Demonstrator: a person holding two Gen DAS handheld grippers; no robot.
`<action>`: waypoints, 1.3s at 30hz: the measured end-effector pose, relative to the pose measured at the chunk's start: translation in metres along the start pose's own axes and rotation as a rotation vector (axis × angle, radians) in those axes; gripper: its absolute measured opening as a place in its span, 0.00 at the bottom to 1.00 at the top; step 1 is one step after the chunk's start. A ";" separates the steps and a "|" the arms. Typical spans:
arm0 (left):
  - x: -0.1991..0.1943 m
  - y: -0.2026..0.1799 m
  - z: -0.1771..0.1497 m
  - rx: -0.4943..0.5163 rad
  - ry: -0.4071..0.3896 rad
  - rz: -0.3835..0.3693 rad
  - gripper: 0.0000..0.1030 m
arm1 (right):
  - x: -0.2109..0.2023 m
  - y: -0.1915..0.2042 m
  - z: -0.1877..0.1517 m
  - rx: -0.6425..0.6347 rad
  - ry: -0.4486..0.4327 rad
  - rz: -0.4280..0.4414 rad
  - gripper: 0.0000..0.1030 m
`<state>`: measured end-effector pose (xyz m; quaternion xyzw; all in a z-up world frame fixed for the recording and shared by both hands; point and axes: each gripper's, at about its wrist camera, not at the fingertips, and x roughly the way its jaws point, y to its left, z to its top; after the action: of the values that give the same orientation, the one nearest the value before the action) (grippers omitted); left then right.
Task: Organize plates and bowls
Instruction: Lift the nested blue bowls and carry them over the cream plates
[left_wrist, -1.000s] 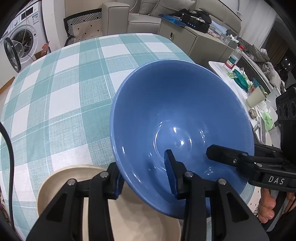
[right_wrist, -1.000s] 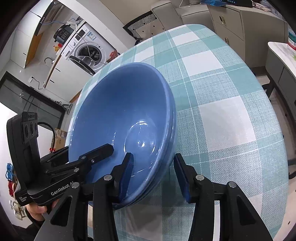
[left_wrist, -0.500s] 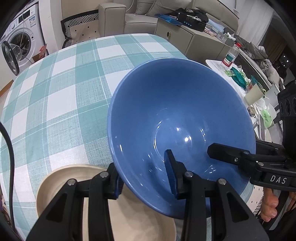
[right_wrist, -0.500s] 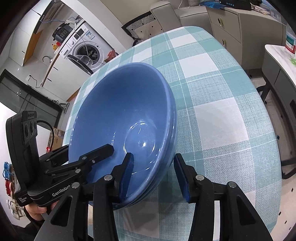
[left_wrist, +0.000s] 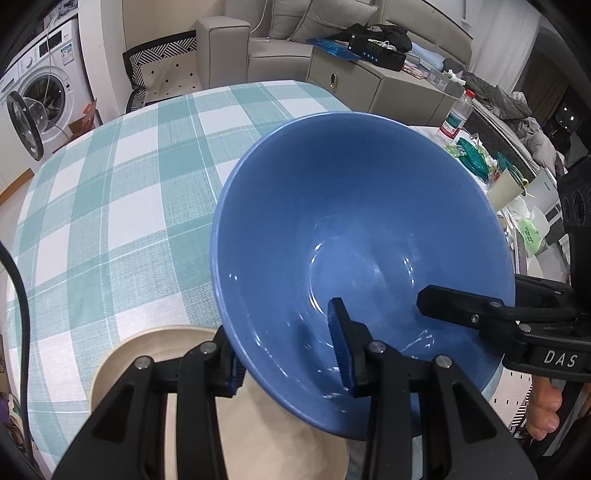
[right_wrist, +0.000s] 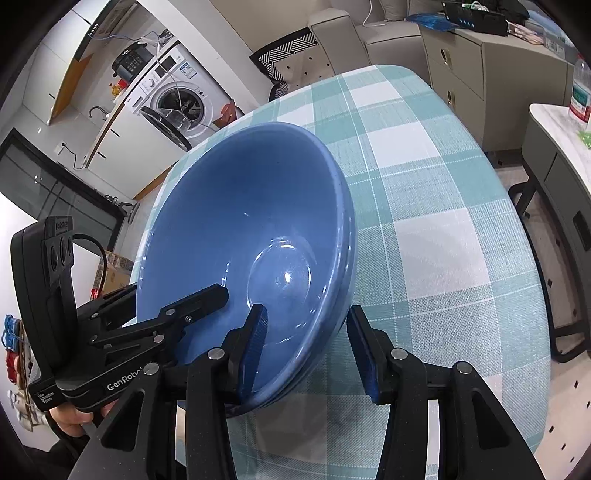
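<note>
A stack of nested blue bowls (left_wrist: 351, 221) hangs tilted above the checked table (left_wrist: 110, 203), held from two sides. My left gripper (left_wrist: 284, 350) is shut on its near rim, one pad inside and one under the outer wall. My right gripper (right_wrist: 306, 325) is shut on the opposite rim of the blue bowls (right_wrist: 240, 221), with its left pad inside and its right pad by the outer wall. Each gripper shows in the other's view as a black finger reaching into the bowl. A beige plate (left_wrist: 147, 347) lies on the table below the bowls, partly hidden.
The teal and white checked table (right_wrist: 443, 221) stretches away beyond the bowls. A side table with a bottle (left_wrist: 458, 114) and clutter stands to the right. A washing machine (left_wrist: 37, 99), a sofa and a cabinet are behind. A person's hand (left_wrist: 543, 413) grips the right tool.
</note>
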<state>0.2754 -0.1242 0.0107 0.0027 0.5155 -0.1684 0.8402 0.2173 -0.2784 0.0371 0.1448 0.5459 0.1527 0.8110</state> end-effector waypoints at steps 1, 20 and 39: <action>-0.003 0.001 0.000 -0.001 -0.003 0.001 0.37 | -0.002 0.002 0.000 -0.003 -0.001 0.000 0.45; -0.049 0.019 -0.010 -0.002 -0.030 0.049 0.37 | -0.021 0.051 0.000 -0.091 0.012 0.017 0.45; -0.088 0.050 -0.040 -0.063 -0.076 0.104 0.37 | -0.018 0.102 -0.013 -0.204 0.039 0.034 0.45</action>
<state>0.2192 -0.0453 0.0596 -0.0033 0.4874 -0.1081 0.8664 0.1900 -0.1918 0.0884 0.0677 0.5407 0.2242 0.8080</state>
